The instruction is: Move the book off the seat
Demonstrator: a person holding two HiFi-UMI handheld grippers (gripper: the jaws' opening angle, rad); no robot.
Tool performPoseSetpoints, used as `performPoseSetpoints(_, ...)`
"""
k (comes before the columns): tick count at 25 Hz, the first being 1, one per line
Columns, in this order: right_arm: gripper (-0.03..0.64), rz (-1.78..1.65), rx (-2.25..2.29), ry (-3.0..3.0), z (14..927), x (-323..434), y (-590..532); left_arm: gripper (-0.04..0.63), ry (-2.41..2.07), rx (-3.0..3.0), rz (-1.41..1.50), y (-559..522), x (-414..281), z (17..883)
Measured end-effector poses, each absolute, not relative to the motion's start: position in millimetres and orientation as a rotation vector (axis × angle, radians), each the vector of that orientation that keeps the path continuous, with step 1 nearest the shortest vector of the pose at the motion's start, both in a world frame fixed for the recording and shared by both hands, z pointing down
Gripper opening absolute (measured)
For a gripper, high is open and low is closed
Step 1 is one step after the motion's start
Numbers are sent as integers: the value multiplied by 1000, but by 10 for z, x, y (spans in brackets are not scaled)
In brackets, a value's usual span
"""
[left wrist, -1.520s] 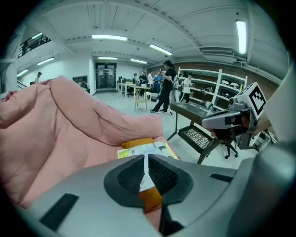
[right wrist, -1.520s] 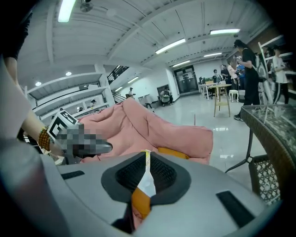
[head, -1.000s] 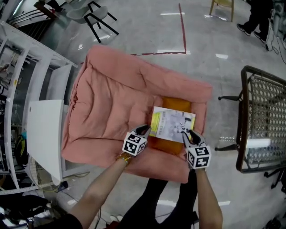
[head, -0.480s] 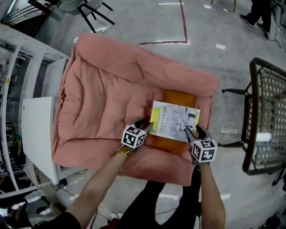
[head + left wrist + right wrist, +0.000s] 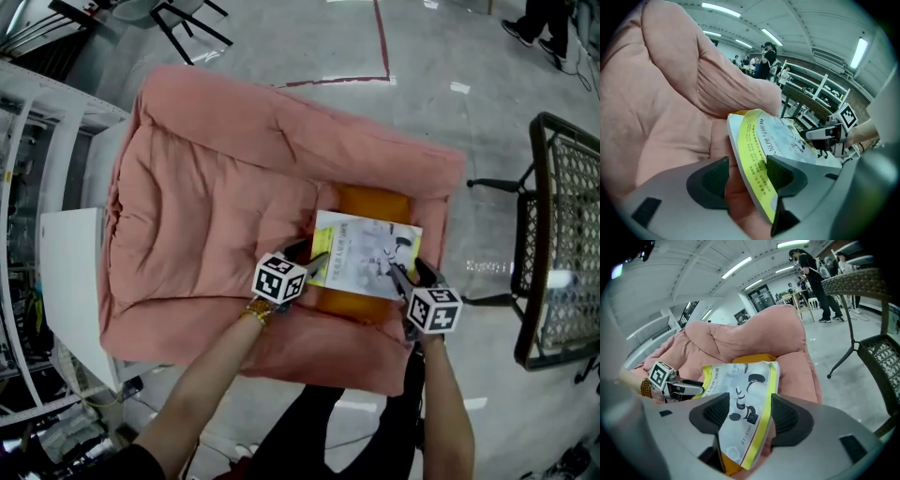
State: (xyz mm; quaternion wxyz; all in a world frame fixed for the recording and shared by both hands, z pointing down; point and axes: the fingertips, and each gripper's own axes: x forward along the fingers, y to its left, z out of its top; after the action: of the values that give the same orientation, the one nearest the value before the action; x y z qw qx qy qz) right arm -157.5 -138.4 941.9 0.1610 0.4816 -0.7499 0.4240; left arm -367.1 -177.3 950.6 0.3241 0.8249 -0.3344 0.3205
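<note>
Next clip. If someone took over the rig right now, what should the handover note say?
Left gripper: open, fingers astride the book's yellow-banded edge.
Right gripper: open, fingers astride its opposite corner.
Book lies on the orange cushion in the pink seat.
Done: both grippers placed.
To do: close, lift the book off the seat.

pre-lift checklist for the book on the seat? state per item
1. Edge of the book between the left hand-held gripper jaws: ok.
2. Left jaws closed on it: not ok, they stand apart.
3. Corner of the book between the right hand-held gripper jaws: ok.
4. Right jaws closed on it: not ok, they stand apart.
5. Nothing lying on the book: ok; it rests on the orange cushion.
6. Set-down spot: cannot tell.
</note>
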Motion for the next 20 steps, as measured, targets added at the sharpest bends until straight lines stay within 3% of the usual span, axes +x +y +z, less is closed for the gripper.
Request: performPoseSetpoints(20, 265, 1405, 1317, -2109, 9715, -1579, -1336, 239, -723, 2056, 717, -1654, -3685, 9641)
